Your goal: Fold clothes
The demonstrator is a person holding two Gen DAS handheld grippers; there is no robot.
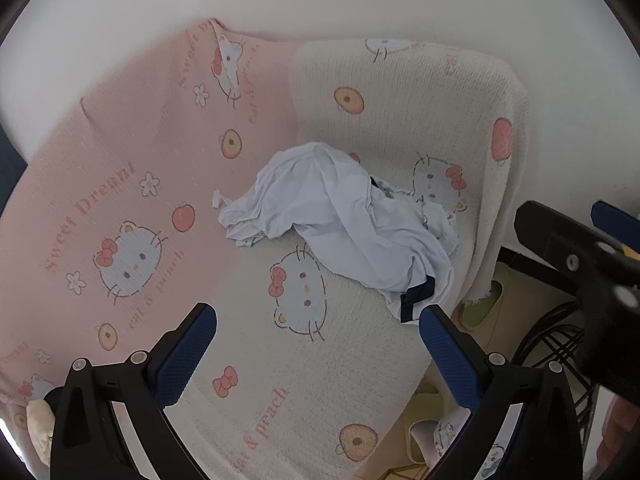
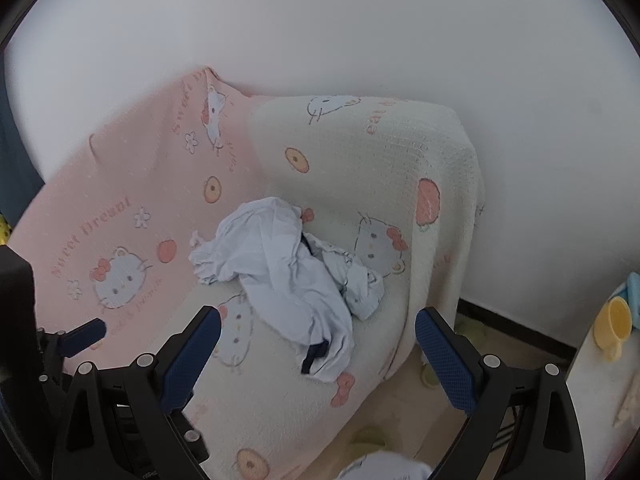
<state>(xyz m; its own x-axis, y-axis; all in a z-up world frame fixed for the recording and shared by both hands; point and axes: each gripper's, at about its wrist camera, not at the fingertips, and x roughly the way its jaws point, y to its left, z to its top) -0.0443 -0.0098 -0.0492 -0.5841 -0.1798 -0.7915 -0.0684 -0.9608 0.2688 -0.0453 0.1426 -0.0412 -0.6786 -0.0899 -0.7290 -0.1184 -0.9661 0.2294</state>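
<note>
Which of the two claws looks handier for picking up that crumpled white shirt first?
Probably the left claw: both are open and empty, but the shirt with its dark cuff lies just beyond its fingertips; the right claw sits slightly farther off.

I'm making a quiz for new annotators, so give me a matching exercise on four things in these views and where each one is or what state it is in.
Things:
1. white garment
2. left gripper
3. yellow cup
4. slippers

Places or states:
A. on the floor beside the draped seat
B. crumpled in a heap on the cartoon-cat blanket
C. on a surface at the far right of the right wrist view
D. open, holding nothing

Pairs: 1-B, 2-D, 3-C, 4-A
</note>
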